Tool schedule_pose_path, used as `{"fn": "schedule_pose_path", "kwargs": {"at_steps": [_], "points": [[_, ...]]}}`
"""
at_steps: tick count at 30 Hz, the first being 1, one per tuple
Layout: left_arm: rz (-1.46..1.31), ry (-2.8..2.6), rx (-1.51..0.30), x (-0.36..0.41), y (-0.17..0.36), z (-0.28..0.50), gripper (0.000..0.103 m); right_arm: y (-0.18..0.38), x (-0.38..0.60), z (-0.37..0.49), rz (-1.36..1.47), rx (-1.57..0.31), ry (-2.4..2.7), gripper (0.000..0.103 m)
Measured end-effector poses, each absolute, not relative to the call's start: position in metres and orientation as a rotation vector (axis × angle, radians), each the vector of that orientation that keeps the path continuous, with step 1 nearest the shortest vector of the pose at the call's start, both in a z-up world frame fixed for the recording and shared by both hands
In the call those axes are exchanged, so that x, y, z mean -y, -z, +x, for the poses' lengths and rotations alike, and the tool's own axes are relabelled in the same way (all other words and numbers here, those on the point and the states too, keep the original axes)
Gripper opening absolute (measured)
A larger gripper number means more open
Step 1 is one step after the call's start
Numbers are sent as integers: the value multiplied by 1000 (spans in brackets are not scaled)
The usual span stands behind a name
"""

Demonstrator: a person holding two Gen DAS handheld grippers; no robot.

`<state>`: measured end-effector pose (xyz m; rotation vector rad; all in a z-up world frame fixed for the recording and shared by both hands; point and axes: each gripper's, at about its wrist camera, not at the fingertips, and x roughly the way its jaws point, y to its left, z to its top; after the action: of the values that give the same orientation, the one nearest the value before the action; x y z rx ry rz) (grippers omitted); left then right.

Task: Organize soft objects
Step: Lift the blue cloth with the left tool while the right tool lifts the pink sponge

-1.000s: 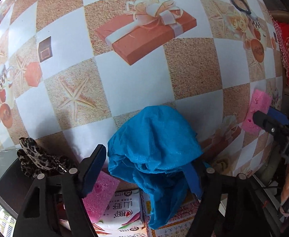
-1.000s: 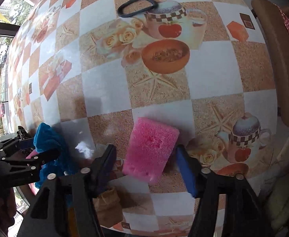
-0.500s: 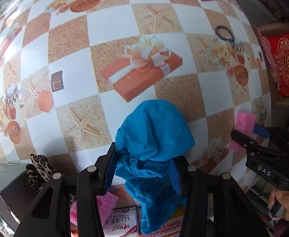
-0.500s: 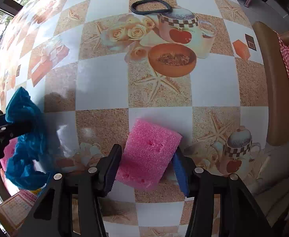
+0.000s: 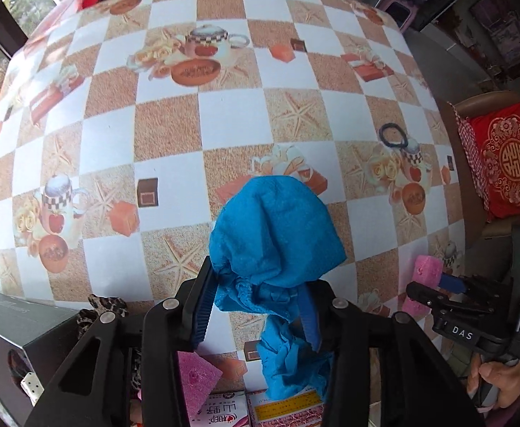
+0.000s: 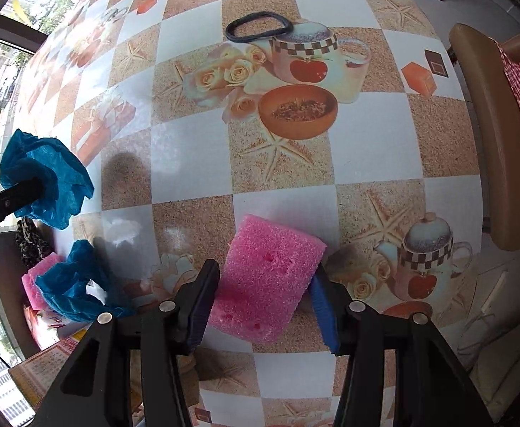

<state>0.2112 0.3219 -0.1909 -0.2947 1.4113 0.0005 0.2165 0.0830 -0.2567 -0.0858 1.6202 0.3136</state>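
Observation:
My left gripper is shut on a blue cloth and holds it raised above the table, its tail hanging down; the cloth also shows at the left of the right wrist view. My right gripper is shut on a pink sponge, held just over the patterned tablecloth; it shows small at the right of the left wrist view. A second pink sponge lies below the left gripper.
A black hair tie lies far on the table. A leopard-print scrunchie sits by a dark box. Tissue packs lie at the near edge. A chair with a red cushion stands to the right.
My left gripper closed on the blue cloth and lifted it well above the table. My right gripper closed on the pink sponge and raised it slightly.

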Motion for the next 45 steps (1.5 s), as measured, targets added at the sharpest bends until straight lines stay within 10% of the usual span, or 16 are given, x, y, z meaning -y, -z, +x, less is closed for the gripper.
{"fn": "schedule_pose_path", "kwargs": {"at_steps": [45], "points": [[-245, -53, -1148, -369, 57, -23, 45, 66, -147, 40, -86, -1362, -463, 52]]}}
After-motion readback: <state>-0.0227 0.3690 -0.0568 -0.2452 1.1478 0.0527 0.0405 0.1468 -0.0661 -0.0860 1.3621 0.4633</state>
